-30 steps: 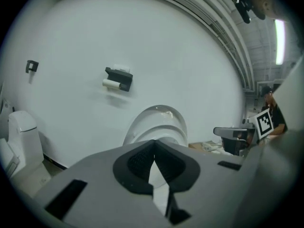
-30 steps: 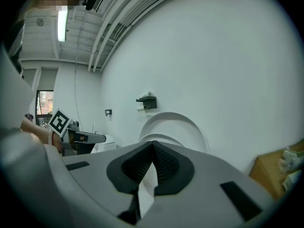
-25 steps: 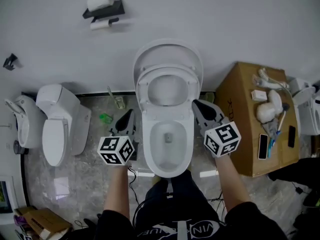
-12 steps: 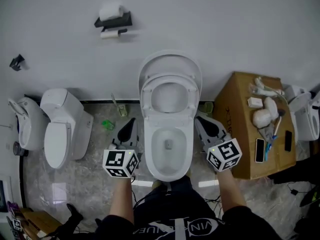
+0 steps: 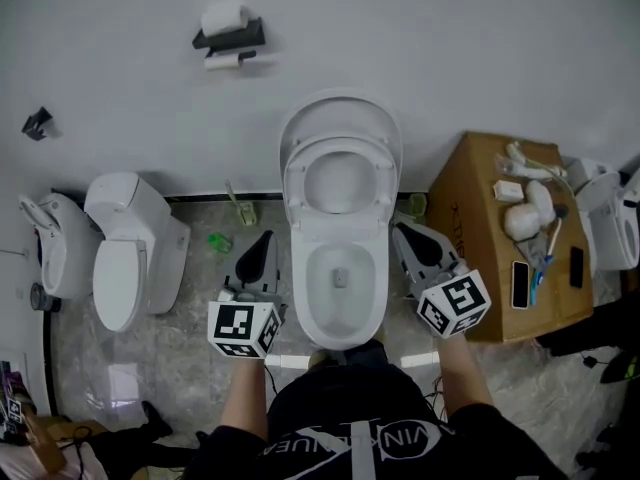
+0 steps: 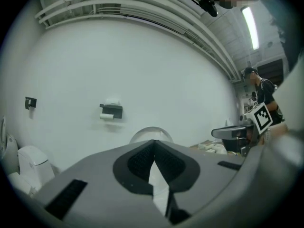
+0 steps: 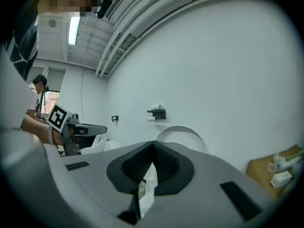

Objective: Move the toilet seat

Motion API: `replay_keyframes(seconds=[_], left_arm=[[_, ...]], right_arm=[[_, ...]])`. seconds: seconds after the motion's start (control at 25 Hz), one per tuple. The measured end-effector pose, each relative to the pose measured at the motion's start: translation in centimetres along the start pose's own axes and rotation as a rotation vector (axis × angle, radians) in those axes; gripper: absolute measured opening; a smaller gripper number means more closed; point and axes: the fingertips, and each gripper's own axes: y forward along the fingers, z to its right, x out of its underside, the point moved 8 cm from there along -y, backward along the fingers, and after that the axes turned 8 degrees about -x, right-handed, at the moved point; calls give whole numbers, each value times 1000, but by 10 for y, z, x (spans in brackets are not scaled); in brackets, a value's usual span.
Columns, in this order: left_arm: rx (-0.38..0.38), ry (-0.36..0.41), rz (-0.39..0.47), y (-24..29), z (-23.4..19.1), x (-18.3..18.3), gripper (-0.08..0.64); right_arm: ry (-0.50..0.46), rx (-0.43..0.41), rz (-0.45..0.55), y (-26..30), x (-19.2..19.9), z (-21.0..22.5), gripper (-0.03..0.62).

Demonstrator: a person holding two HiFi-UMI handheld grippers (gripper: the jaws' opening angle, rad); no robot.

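The white toilet (image 5: pixel 340 278) stands in the middle of the head view. Its seat (image 5: pixel 340 158) is raised and leans on the upright lid (image 5: pixel 340 111) by the wall. My left gripper (image 5: pixel 266 236) is shut and holds nothing, just left of the bowl. On the bowl's right side my right gripper (image 5: pixel 399 227) is also shut and empty. In the left gripper view the shut jaws (image 6: pixel 153 144) point at the lid (image 6: pixel 142 133). The right gripper view shows its shut jaws (image 7: pixel 153 145) before the lid (image 7: pixel 183 133).
A second toilet (image 5: pixel 125 248) and a third fixture (image 5: pixel 45 243) stand at left. At right is a cardboard box (image 5: pixel 485 228) carrying several small items. A paper holder (image 5: pixel 230 33) hangs on the wall. A green item (image 5: pixel 212 240) and cables lie on the floor.
Both grippers have risen and drawn back a little from the toilet's sides, staying shut. The seat has stayed raised against the lid.
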Motion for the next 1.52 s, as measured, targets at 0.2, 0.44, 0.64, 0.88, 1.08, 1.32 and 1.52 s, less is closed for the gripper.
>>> replay_keyframes(seconds=[0.2, 0.44, 0.64, 0.88, 1.08, 1.32, 1.52], left_arm=[[-6, 16, 18, -9, 7, -1, 3], [-12, -2, 36, -9, 4, -6, 3], [-19, -18, 49, -7, -1, -10, 3], [-21, -20, 42, -4, -3, -9, 3], [-29, -25, 38, -3, -6, -7, 3], [-35, -39, 32, 0, -7, -4, 3], [-36, -42, 30, 4, -9, -3, 3]], right_arm=[[3, -1, 31, -7, -5, -9, 11], [-1, 3, 47, -13, -9, -15, 11], [15, 12, 46, -14, -8, -14, 11], [27, 13, 36, -13, -5, -11, 11], [28, 11, 23, -10, -4, -10, 11], [36, 4, 15, -8, -1, -8, 11], [42, -2, 18, -2, -2, -5, 11]])
